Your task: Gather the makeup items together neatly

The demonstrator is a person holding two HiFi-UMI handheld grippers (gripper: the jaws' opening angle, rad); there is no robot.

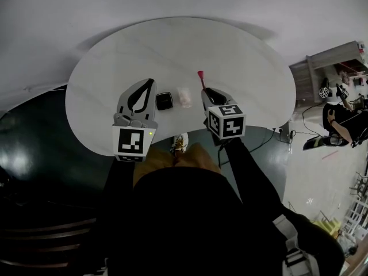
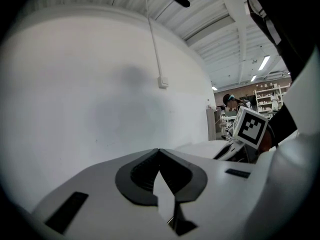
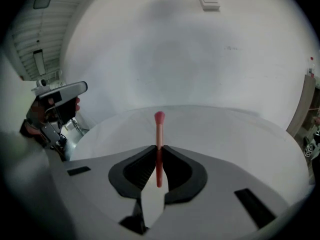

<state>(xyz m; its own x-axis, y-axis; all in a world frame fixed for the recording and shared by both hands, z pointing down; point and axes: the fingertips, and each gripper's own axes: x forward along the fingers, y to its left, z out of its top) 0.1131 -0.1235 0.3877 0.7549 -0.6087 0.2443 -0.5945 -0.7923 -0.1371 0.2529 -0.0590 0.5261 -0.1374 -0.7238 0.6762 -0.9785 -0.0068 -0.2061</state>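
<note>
A slim pink makeup brush [image 3: 159,134] with a rounded pink tip is clamped between the pads of my right gripper [image 3: 159,148]. It sticks out forward over the round white table [image 3: 225,129]. In the head view the brush [image 1: 201,78] points away from the right gripper [image 1: 205,91] at the table's near middle. A black square compact [image 1: 164,100] and a pale pink translucent item [image 1: 185,96] lie between the two grippers. My left gripper [image 1: 152,81] hovers just left of the compact. Its tips [image 2: 159,150] meet with nothing between them.
The table [image 1: 115,56] is bare apart from these items. Its near edge runs just under both grippers, with dark floor to the left. A grey shelf unit [image 1: 328,68] and another person [image 1: 342,125] are at the far right.
</note>
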